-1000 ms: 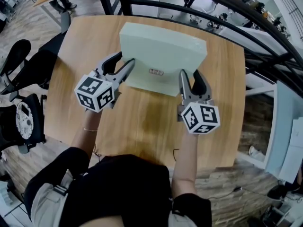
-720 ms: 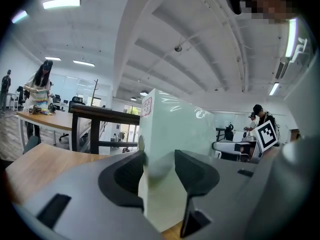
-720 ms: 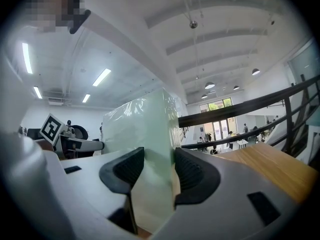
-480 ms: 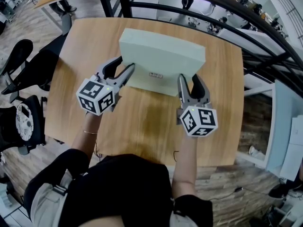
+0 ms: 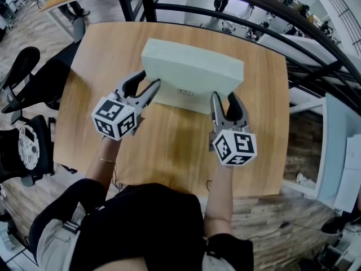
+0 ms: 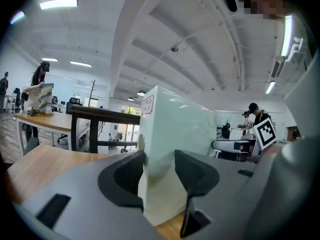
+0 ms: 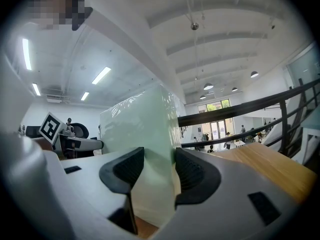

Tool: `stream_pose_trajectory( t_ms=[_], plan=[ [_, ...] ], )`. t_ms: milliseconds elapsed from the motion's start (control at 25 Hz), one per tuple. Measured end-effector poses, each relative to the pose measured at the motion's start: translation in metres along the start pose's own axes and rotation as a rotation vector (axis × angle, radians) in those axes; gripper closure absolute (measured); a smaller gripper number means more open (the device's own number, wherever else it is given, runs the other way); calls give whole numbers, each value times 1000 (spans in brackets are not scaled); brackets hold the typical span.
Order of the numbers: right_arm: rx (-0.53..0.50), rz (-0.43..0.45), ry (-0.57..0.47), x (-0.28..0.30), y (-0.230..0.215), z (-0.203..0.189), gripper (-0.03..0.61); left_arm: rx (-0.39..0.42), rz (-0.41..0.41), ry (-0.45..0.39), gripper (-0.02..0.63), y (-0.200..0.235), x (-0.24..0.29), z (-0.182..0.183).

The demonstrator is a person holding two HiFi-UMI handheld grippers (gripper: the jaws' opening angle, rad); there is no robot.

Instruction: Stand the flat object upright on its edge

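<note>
The flat object is a pale green slab point(image 5: 192, 66) with a small label point(image 5: 185, 92) on the face towards me. It rests on its long lower edge on the wooden table point(image 5: 169, 145) and rises steeply, close to upright. My left gripper point(image 5: 148, 79) is shut on its lower left corner, and my right gripper point(image 5: 224, 99) is shut on its lower right corner. In the left gripper view the slab point(image 6: 170, 129) fills the gap between the pads of the left gripper point(image 6: 159, 159). The right gripper view shows the slab point(image 7: 140, 129) pinched the same way by the right gripper point(image 7: 159, 159).
A black railing point(image 5: 265, 16) curves just behind the table's far edge. Dark office chairs point(image 5: 22, 66) stand off the table's left side. Bare wood lies between the slab and the near edge point(image 5: 169, 179).
The slab has tipped a little further upright, so less of its labelled face shows. Both grippers have shifted slightly with it and kept their grip.
</note>
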State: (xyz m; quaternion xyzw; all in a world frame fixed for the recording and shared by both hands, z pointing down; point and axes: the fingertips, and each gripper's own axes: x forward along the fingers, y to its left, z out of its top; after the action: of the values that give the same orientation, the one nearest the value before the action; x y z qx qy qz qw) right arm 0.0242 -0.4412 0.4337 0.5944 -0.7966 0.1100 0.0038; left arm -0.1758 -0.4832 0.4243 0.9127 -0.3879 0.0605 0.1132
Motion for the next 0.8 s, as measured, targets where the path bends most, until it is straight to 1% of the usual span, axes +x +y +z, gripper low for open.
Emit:
stream_pose_trajectory(
  t_ms=[240, 680, 800],
  plan=[
    [0, -6, -1, -6, 3, -2, 388, 7, -9, -8, 411, -3, -5, -2],
    [0, -25, 12, -18, 11, -10, 388, 17, -26, 7, 411, -9, -17, -10],
    [6, -22, 19, -21, 12, -11, 388, 3, -41, 6, 411, -10, -19, -10]
  ],
)
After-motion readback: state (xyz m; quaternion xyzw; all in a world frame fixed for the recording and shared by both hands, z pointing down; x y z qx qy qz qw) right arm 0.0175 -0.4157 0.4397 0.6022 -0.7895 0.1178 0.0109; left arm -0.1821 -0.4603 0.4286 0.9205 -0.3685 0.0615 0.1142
